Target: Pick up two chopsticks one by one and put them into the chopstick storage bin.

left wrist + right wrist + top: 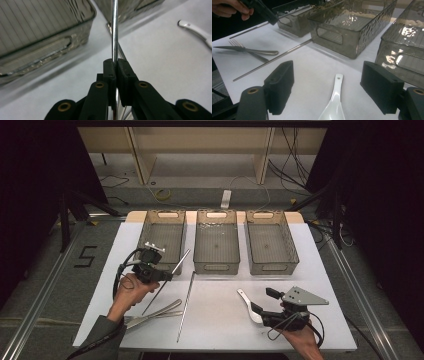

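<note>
My left gripper (167,276) (114,62) is shut on a thin metal rod (179,264) (114,30), held above the white table (220,320). The rod slants, its far end near the front right corner of the left bin (141,237) and its near end down by the fork and knife (152,312). A second rod (186,305) (274,58) lies flat on the table. My right gripper (264,301) (329,77) stands open at the front right. A white spoon (247,302) (334,100) lies between its jaws, untouched.
Three clear grey bins stand in a row at the back: the left one, a middle one (216,267) (352,30) and a right one (274,266) (402,45). The fork (235,44) and knife (227,47) lie crossed at the front left.
</note>
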Tool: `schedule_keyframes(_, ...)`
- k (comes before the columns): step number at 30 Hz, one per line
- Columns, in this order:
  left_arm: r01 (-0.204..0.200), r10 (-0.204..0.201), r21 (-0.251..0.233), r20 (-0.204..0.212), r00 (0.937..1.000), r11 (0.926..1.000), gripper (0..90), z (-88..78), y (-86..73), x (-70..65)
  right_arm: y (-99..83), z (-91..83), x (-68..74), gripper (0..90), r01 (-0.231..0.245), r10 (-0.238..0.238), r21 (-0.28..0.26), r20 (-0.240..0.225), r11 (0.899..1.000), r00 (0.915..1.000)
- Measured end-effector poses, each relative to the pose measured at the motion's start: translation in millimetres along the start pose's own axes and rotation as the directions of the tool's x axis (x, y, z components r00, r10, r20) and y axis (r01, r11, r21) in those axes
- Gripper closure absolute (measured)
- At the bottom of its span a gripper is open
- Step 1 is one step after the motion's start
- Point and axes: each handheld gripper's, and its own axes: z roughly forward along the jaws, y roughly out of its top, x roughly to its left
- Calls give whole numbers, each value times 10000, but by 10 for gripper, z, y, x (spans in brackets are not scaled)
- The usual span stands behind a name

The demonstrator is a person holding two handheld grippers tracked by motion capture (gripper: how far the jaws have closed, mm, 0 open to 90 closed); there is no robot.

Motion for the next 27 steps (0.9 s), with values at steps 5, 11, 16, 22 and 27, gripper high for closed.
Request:
schedule_keyframes(5, 69, -67, -685, 38, 10000, 9976, 853, -141, 123, 45, -2, -3, -5, 274, -3, 3, -6, 20, 10000, 10000)
schedule_keyframes(11, 174, -192, -1223, -139, 9997, 9923, 853, -212, 309, 148, -2, -2, -2, 274, -3, 3, -3, -5, 10000, 10000)
schedule_keyframes(16, 203, -280, -1719, -429, 9987, 9849, 853, -267, 464, 251, -5, -3, -10, 274, -2, 2, -9, -12, 10000, 10000)
schedule_keyframes(22, 454, -592, -2047, -619, 9963, 9778, 853, -288, 631, 430, -6, -4, -10, 273, 25, -25, 0, -10, 10000, 10000)
schedule_keyframes(27, 563, -722, -2158, -666, 9952, 9748, 853, -276, 732, 518, -5, -11, -16, 273, -30, 30, -37, -1, 10000, 10000)
